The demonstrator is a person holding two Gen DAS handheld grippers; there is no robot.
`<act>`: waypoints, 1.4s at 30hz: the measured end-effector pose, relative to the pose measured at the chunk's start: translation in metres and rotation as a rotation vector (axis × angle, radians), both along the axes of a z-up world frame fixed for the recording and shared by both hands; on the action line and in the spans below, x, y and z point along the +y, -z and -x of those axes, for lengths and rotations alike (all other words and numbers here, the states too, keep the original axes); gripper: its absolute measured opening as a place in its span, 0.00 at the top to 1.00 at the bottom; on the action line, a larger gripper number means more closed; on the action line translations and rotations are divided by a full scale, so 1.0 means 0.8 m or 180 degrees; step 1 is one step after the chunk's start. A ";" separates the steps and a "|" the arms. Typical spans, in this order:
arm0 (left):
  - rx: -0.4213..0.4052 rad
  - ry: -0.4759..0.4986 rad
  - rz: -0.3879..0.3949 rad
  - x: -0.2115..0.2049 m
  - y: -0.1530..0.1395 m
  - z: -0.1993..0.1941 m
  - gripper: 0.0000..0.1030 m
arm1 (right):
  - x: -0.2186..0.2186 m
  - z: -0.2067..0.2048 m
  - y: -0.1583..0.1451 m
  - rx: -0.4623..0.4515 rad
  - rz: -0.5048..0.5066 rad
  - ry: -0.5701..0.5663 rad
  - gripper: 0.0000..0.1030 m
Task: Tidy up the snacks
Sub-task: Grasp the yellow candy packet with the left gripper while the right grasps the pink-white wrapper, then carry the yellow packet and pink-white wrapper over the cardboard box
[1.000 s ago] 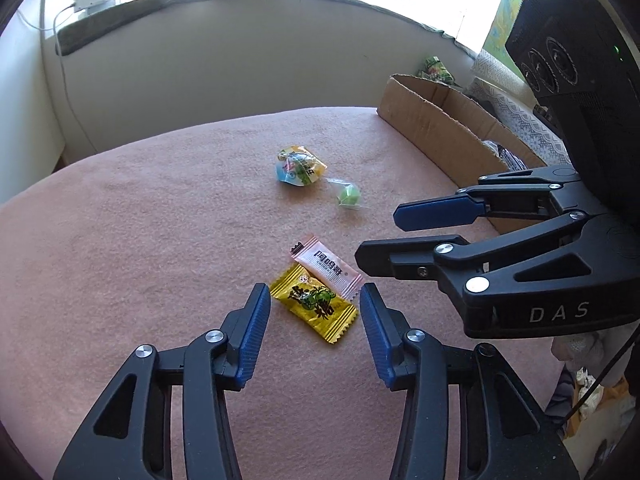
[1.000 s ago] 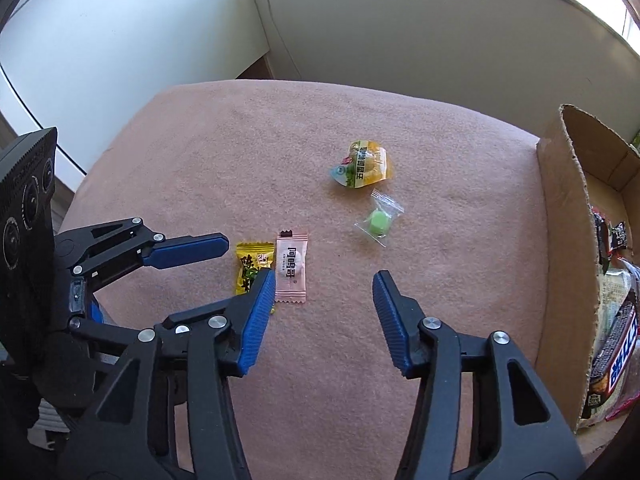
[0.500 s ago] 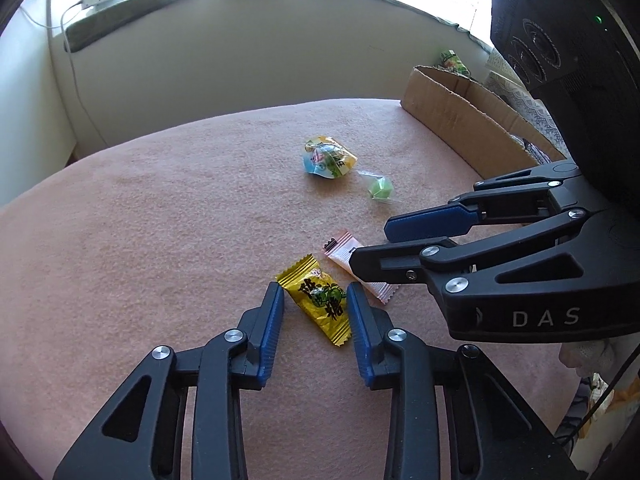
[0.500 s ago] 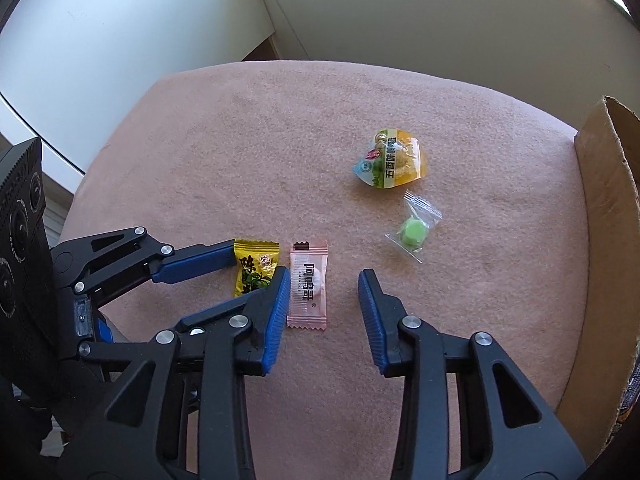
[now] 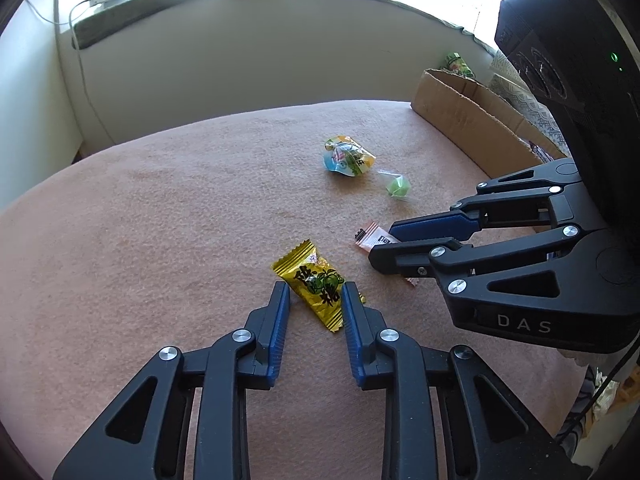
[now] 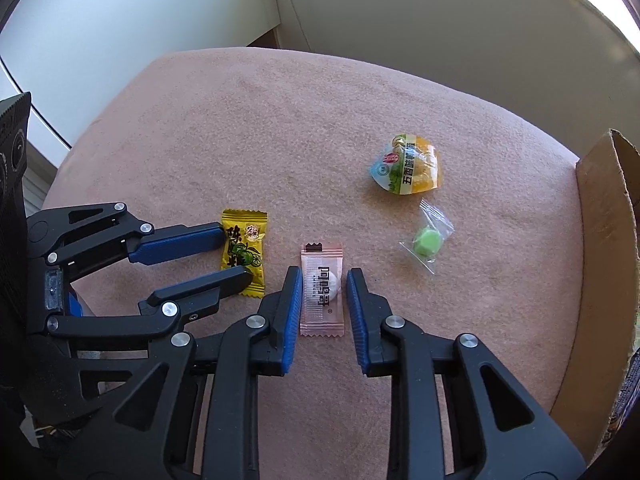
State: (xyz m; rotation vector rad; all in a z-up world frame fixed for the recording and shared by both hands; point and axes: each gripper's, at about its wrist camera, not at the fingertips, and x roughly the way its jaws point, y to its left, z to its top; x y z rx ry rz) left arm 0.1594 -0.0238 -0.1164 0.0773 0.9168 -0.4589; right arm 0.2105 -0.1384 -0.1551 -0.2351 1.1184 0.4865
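A yellow candy wrapper (image 5: 315,283) (image 6: 243,254) lies on the pink cloth, between the fingers of my left gripper (image 5: 313,297) (image 6: 234,256), which is open around it. A pale pink candy packet (image 6: 322,289) (image 5: 370,237) lies between the fingers of my right gripper (image 6: 323,285) (image 5: 382,245), which is open around it. Neither wrapper looks squeezed. A yellow-and-blue snack pouch (image 6: 408,168) (image 5: 347,156) and a green sweet in clear wrap (image 6: 427,241) (image 5: 397,186) lie farther away.
An open cardboard box (image 5: 472,128) (image 6: 608,264) with snacks inside stands at the right edge of the pink cloth (image 6: 260,140). A wall and a window sill (image 5: 180,8) are behind the table.
Both grippers have moved forward and down onto the cloth and narrowed. The left one now straddles the yellow candy and the right one straddles the pink packet.
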 end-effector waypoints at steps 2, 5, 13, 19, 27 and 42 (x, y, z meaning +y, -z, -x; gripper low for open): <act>0.0000 -0.0007 0.0005 -0.001 0.000 0.001 0.76 | -0.002 0.001 0.001 -0.0062 0.0115 -0.0007 0.80; 0.0051 -0.0030 0.0078 -0.001 -0.001 -0.004 0.68 | -0.011 0.004 0.000 -0.0097 0.0179 0.0002 0.80; 0.0055 0.0030 -0.0006 -0.024 0.000 -0.017 0.63 | -0.034 0.005 0.002 -0.0139 0.0239 0.0130 0.80; -0.0113 0.0071 -0.0246 -0.035 0.003 -0.016 0.83 | -0.027 0.005 0.003 -0.0202 0.0298 0.0134 0.80; -0.0135 0.0005 -0.0204 -0.027 0.003 -0.016 0.91 | -0.029 0.017 -0.002 -0.0302 0.0338 0.0164 0.81; -0.0184 -0.0031 0.0102 -0.023 -0.027 -0.015 0.91 | -0.078 0.031 -0.052 -0.0499 0.0064 0.0330 0.81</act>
